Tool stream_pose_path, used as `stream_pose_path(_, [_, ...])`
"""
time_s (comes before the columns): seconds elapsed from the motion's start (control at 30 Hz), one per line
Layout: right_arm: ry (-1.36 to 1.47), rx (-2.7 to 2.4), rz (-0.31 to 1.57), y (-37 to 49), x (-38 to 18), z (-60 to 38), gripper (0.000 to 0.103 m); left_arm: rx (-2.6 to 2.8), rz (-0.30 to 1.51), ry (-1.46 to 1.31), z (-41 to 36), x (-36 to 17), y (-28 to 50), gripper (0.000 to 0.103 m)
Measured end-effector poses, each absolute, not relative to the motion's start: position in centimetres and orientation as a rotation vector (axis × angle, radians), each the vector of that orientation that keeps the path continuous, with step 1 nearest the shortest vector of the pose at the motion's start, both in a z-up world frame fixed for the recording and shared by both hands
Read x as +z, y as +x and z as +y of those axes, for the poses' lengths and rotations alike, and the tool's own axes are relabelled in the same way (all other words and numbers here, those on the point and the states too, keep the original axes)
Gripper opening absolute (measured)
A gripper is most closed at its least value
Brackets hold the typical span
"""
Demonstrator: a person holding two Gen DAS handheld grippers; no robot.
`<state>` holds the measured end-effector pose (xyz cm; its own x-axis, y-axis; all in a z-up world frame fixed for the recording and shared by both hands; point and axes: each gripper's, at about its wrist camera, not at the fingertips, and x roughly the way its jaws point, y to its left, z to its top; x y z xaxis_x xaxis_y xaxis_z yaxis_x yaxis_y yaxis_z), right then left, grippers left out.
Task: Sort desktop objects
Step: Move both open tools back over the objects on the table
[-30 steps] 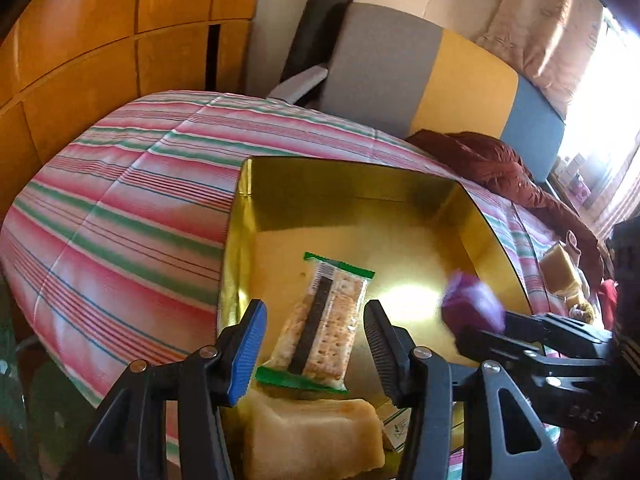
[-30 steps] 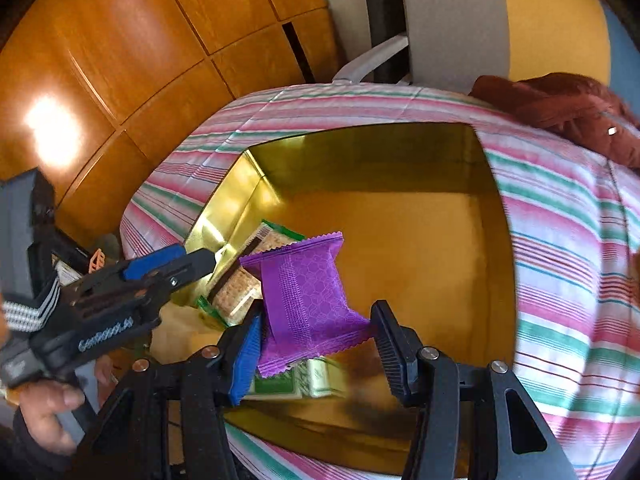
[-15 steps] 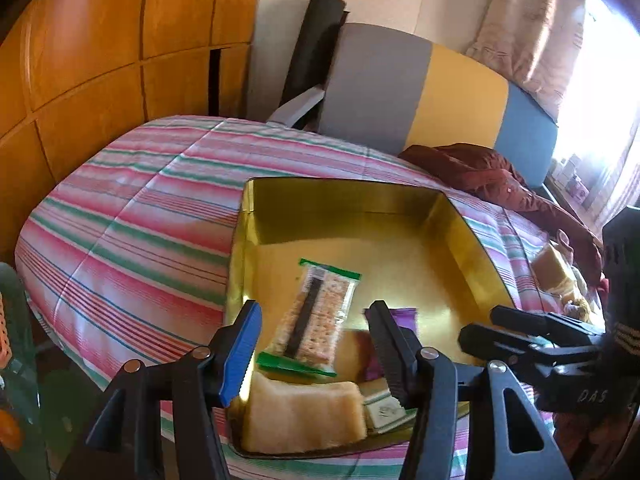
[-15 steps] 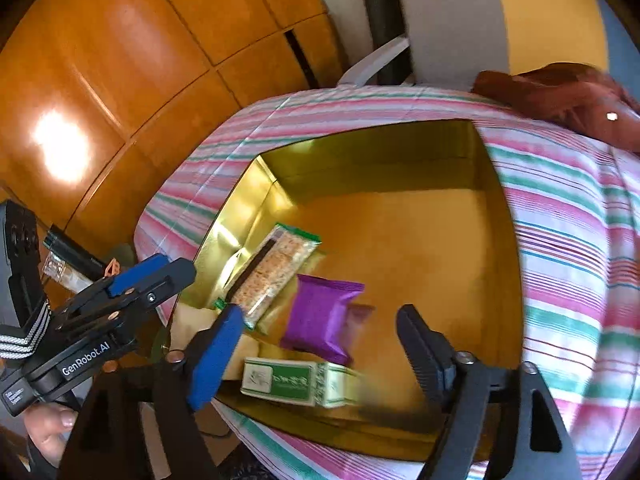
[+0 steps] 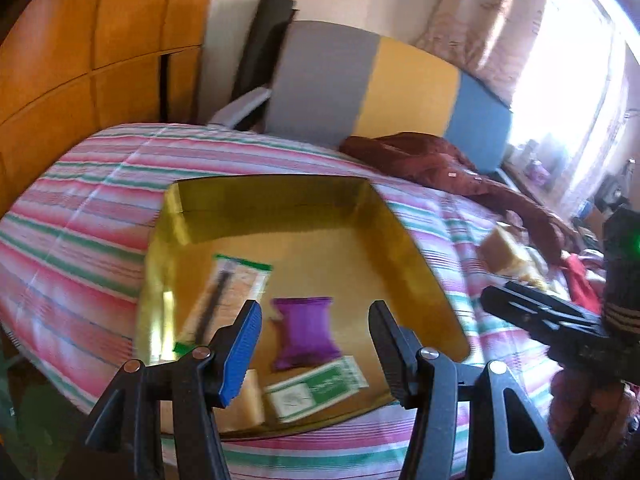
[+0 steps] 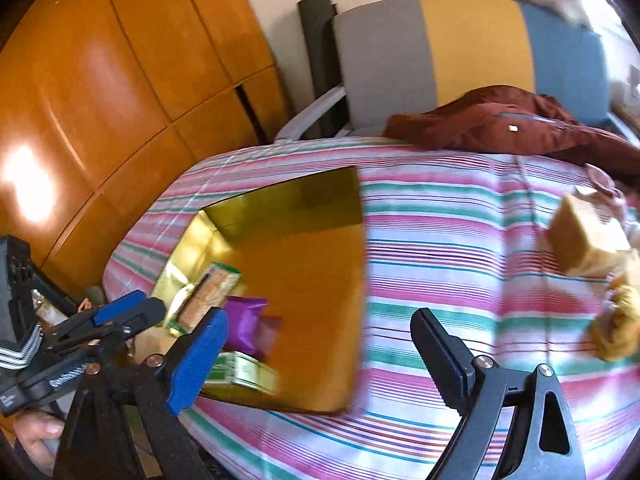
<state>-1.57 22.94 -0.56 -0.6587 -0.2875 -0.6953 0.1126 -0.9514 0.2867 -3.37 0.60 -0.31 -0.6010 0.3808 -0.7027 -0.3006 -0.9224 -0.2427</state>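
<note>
A gold tray sits on the bench, which is covered with a pink, green and white striped cloth, toward the cloth's left edge as both wrist views show it. Four packets lie inside, crowded toward the tray's near-left corner. A clear cracker packet with green ends lies along the left wall. A purple snack packet lies just right of it, near the middle of the near half. A green-and-white box rests against the near wall, touching or almost touching the purple packet, and a tan wrapped cake sits beside it in the near-left corner.

The left gripper hangs above the tray's near edge with its jaws partly apart and nothing between them; the purple packet seen through the gap lies on the tray floor below. The right gripper is over the tray's right wall and the bare cloth beside it, its jaws opening wide and holding nothing.

Toward the right edge of the bench, well apart from the tray, lie another tan wrapped cake and a golden-brown item too blurred to name. A dark red garment is heaped at the far edge, in front of a grey, yellow and blue chair back.
</note>
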Motion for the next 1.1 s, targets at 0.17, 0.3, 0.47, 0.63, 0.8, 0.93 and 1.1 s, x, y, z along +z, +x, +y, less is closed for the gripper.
stream_pose_path(0.17, [1.196,-2.734,-0.374,-0.2,-1.0,27.5,0.093,2.454,-0.065,-1.093,3.7,0.4,-2.6,0.058])
stream_pose_path(0.3, [1.239,-2.814,-0.445,1.1,-1.3,31.8,0.098,2.374,-0.015,-1.064,6.6,1.0,-1.9,0.062])
stream_pose_path(0.47, [1.29,-2.91,-0.518,2.7,-1.0,37.7,0.1,2.272,0.072,-1.034,10.9,1.3,-0.8,0.062])
stream_pose_path(0.63, [1.314,-3.025,-0.652,4.1,-0.1,45.5,0.102,2.185,0.132,-1.008,14.4,1.3,0.6,0.062])
stream_pose_path(0.8, [1.401,-3.135,-0.817,4.7,-0.9,53.0,0.103,2.125,0.175,-1.023,17.1,0.7,1.3,0.062])
stream_pose_path(0.93, [1.479,-3.114,-0.984,4.7,-2.7,57.6,0.103,2.083,0.215,-1.034,19.0,0.2,1.4,0.062])
stream_pose_path(1.1, [1.438,-3.024,-1.169,4.8,-4.4,60.4,0.103,2.046,0.229,-1.064,21.0,-0.5,1.1,0.062])
